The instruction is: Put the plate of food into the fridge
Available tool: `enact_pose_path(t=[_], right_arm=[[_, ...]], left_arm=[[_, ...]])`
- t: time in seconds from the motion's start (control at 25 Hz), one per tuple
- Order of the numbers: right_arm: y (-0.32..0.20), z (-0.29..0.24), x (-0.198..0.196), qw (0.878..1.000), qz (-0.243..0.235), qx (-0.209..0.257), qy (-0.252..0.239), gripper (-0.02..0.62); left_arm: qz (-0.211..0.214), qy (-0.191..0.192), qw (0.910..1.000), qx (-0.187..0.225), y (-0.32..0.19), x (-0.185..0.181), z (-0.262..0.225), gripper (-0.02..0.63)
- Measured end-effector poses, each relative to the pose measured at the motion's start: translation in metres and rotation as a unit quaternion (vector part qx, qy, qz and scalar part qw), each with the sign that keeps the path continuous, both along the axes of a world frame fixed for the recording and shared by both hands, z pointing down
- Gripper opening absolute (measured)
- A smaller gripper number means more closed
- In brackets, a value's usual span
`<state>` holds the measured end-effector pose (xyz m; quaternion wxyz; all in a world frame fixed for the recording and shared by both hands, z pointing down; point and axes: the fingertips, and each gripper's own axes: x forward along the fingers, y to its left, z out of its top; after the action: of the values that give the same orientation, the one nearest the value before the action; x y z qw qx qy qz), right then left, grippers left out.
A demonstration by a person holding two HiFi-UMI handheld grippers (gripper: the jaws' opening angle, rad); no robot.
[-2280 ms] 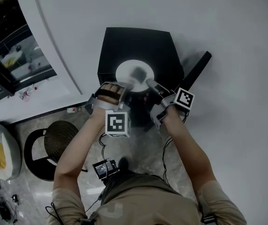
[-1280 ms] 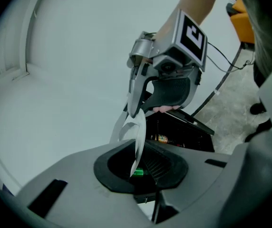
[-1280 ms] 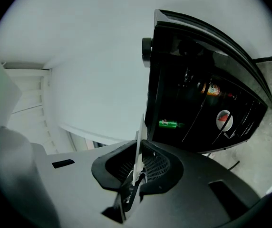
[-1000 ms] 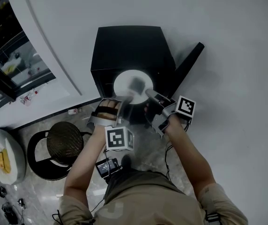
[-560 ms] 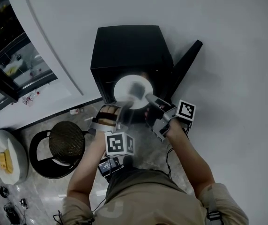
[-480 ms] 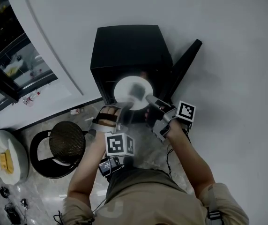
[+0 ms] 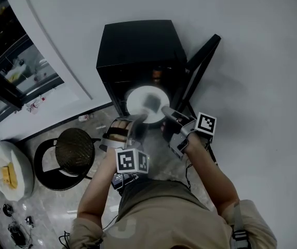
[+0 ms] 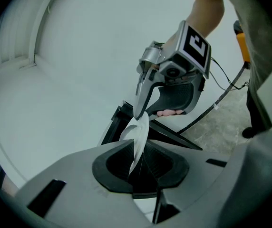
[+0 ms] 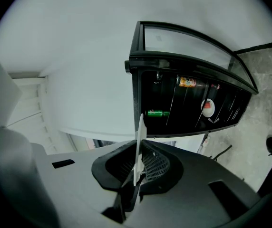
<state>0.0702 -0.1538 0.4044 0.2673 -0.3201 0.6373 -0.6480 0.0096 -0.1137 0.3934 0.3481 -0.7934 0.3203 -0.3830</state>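
Seen from above, a person holds a white plate point(image 7: 147, 104) between 2 handheld grippers, in front of a small black fridge point(image 7: 138, 45) that stands against a pale wall. The fridge door point(image 7: 200, 61) hangs open to the right. The plate sits at the fridge's open front, off the floor; whether its far edge has crossed the opening cannot be told. A dark, blurred patch of food point(image 7: 151, 101) lies on it.

The left gripper point(image 7: 137, 124) pinches the plate's near-left rim. Its jaws have just been easing apart a little, yet the rim is between the pads and they press on it. The right gripper point(image 7: 165, 110) clamps the near-right rim – its own view shows the plate edge-on, thin and upright, caught between the 2 pads.

The right gripper view looks into the dark fridge shelves: a green bottle point(image 9: 157, 113) lies on its side, with an orange packet point(image 9: 188, 82) above it to the right.

A round dark stool point(image 7: 73, 152) stands on the marble floor to the person's left.
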Motion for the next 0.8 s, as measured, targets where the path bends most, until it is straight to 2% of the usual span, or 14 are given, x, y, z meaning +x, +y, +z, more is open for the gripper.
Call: enact_pose_path(t=[0.24,0.56,0.8], right_arm=[[0.018,0.003,0.016,1.0,0.0,0.0,-0.002,0.043],[0.08,-0.005,0.037,1.0,0.0,0.015,-0.005,0.043],[0.073,-0.004,0.033,1.0,-0.009,0.022,0.001,0.04]], left_arm=[[0.001,-0.001,1.0,0.008,0.017,0.015,0.0,0.067],[0.006,-0.001,0.9997,0.022,0.077,0.035,-0.009,0.08],[-0.006,0.008,0.9998,0.016,0.071,0.028,-0.007,0.091]])
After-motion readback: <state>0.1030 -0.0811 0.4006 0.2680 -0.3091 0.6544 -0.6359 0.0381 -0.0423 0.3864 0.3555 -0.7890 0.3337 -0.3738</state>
